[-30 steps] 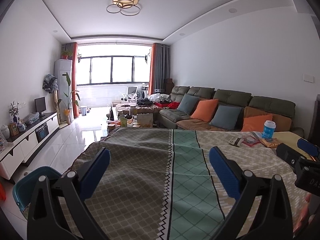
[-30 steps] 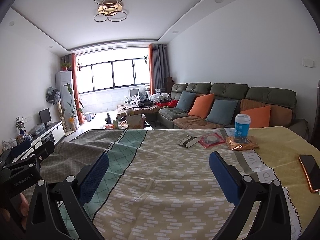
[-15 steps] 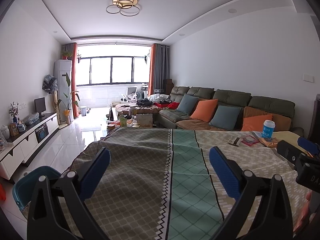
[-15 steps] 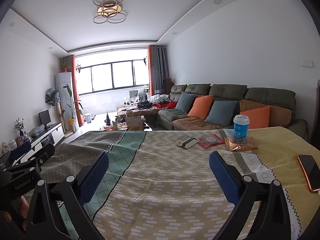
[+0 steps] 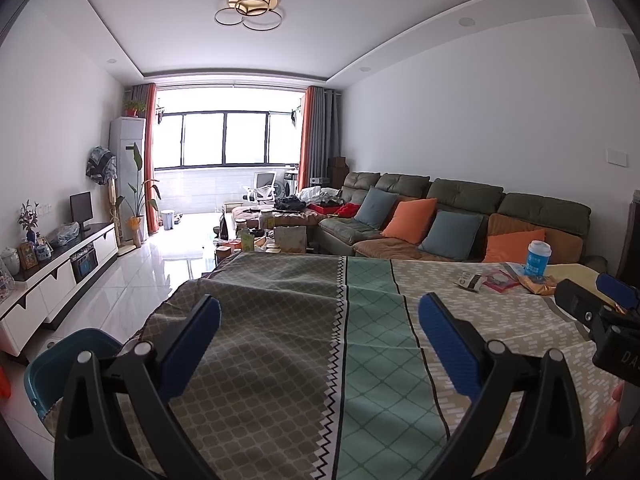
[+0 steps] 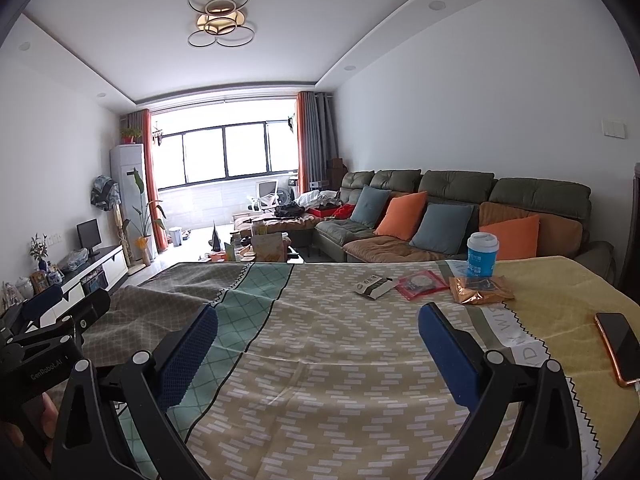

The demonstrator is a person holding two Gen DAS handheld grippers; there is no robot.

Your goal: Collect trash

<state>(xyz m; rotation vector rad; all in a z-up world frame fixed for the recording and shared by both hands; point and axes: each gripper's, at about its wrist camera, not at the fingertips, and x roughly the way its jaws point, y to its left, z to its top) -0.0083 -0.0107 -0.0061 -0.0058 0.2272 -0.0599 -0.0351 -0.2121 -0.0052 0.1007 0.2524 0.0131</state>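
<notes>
Hovering over the table's near edge, right gripper (image 6: pixel 318 354) and left gripper (image 5: pixel 320 346) both gape wide, empty. Trash clusters toward the far right corner: small carton (image 6: pixel 374 286), red packet (image 6: pixel 420 284), gold wrapper (image 6: pixel 478 294), cup (image 6: pixel 483 254). Best bet: reach the right one forward, straddle the carton flat, and steer clear of the phone (image 6: pixel 618 346) at the right edge.

**Where things sit on your bench**

On your bench (image 6: pixel 320 360), the small carton (image 6: pixel 374 286), flat packet (image 6: pixel 420 284) and crumpled wrapper (image 6: pixel 478 294) lie in a left-to-right row. The cup (image 6: pixel 482 254) stands behind the wrapper. The phone (image 6: pixel 620 346) lies at the right edge, and the sofa (image 6: pixel 460 208) is beyond.
</notes>
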